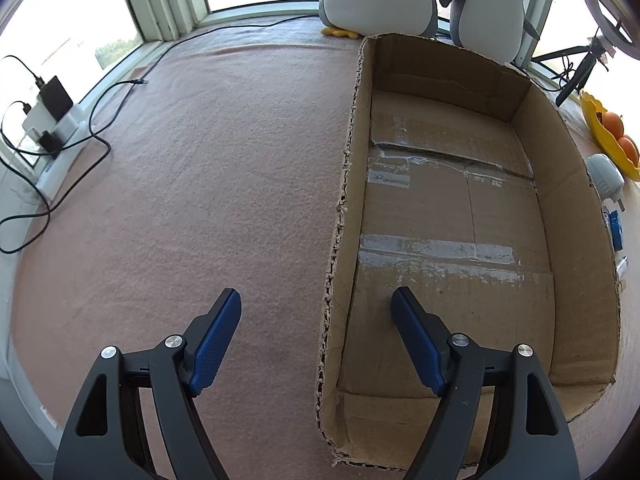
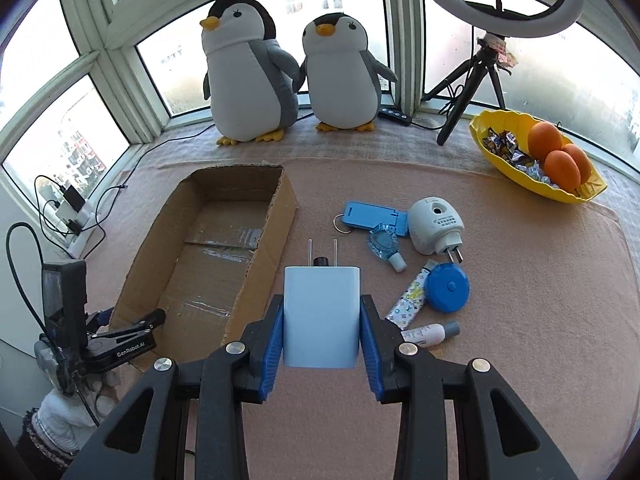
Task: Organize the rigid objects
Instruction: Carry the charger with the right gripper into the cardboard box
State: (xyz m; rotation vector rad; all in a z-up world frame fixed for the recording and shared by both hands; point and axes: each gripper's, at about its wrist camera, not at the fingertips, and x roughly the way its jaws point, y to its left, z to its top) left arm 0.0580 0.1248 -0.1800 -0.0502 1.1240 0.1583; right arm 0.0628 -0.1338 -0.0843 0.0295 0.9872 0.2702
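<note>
A home bay window: plush penguins on the sill, fruit bowl, pink blanket.

The cardboard box hides most of the white plug-in device behind its right wall

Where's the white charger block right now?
In the right wrist view the white charger block is clamped between the right gripper jaws, prongs pointing away, just right of the cardboard box and left of the blue tape measure.
</note>
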